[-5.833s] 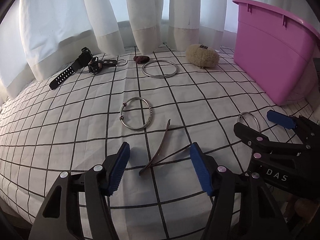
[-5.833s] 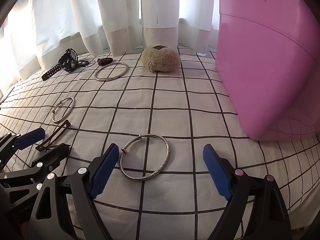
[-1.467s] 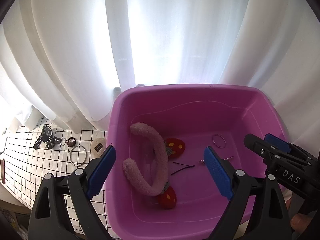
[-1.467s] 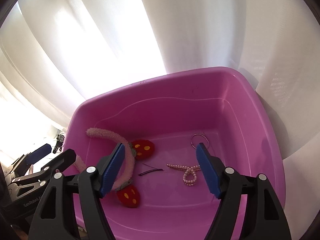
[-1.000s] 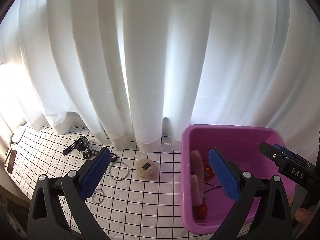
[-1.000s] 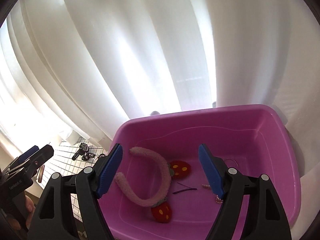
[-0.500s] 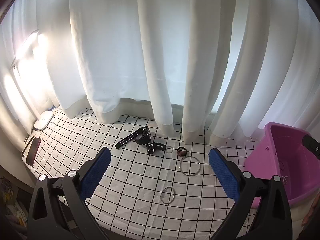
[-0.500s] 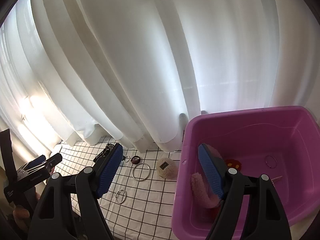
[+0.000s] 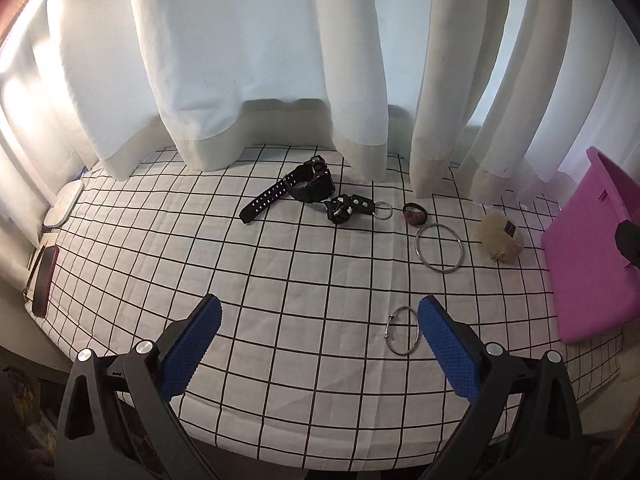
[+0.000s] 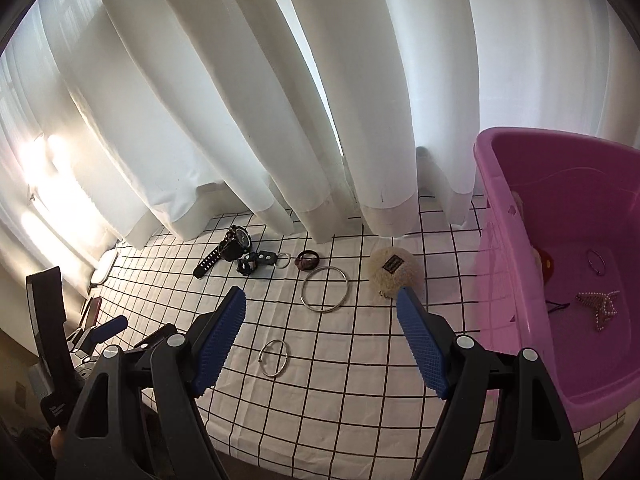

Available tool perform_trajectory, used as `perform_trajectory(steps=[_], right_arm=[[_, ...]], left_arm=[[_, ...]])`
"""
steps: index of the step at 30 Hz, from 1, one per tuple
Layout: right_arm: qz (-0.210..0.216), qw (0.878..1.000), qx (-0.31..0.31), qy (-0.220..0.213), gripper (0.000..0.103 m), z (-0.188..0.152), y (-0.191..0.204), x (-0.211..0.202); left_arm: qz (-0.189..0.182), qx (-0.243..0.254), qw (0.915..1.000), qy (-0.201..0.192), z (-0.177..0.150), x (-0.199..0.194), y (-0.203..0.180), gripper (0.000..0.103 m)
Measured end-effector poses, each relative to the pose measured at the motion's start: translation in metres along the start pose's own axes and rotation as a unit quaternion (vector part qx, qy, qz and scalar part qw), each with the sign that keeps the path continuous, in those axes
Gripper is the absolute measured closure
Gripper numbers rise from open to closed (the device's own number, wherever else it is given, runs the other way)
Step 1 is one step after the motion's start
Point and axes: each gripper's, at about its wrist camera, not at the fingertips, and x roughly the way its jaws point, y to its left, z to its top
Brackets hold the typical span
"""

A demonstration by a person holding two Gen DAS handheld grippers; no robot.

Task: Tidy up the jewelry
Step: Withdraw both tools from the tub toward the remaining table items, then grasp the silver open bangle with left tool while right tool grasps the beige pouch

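No writing can be read: the round cream fluffy pouch (image 10: 394,274) bears a small dark label too small to make out. On the white black-gridded cloth (image 9: 248,280) lie a black rubber-strap watch (image 9: 298,192), a black key fob with a ring (image 9: 352,207), a small dark red band (image 9: 415,214), a large plain silver bangle (image 9: 439,247) and a small open silver bangle (image 9: 403,336). The pink plastic tub (image 10: 532,368) on the right holds a pearl strand (image 10: 598,308); the left gripper (image 9: 318,350) and the right gripper (image 10: 320,336) both hover above the cloth with jaws wide apart and empty.
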Motion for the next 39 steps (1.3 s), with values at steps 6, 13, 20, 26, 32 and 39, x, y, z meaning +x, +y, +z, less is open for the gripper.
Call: perform_trajectory(steps=[6, 13, 20, 26, 32, 39], right_arm=[[-0.036, 0.999, -0.002, 0.027, 0.029, -0.023, -0.016, 0.049], [-0.053, 0.998, 0.008, 0.029, 0.029, -0.034, -0.043, 0.096], [-0.068, 0.997, -0.015, 0.019, 0.029, -0.037, -0.058, 0.131], [-0.066, 0.998, 0.002, 0.022, 0.029, -0.034, -0.073, 0.150], [-0.067, 0.997, -0.008, 0.028, 0.029, -0.031, -0.075, 0.161], [-0.070, 0.997, -0.010, 0.026, 0.029, -0.027, -0.074, 0.167]], left_arm=[[-0.017, -0.018, 0.9993, 0.026, -0.030, 0.038, -0.009, 0.006], [-0.016, -0.025, 0.9994, 0.015, -0.048, 0.068, -0.032, 0.006], [-0.009, -0.033, 0.9994, 0.002, -0.057, 0.094, -0.045, 0.006], [0.003, -0.043, 0.9991, 0.006, -0.062, 0.106, -0.045, 0.006], [0.002, -0.049, 0.9988, 0.010, -0.062, 0.111, -0.044, 0.006], [-0.008, -0.045, 0.9989, 0.003, -0.063, 0.110, -0.051, 0.006]])
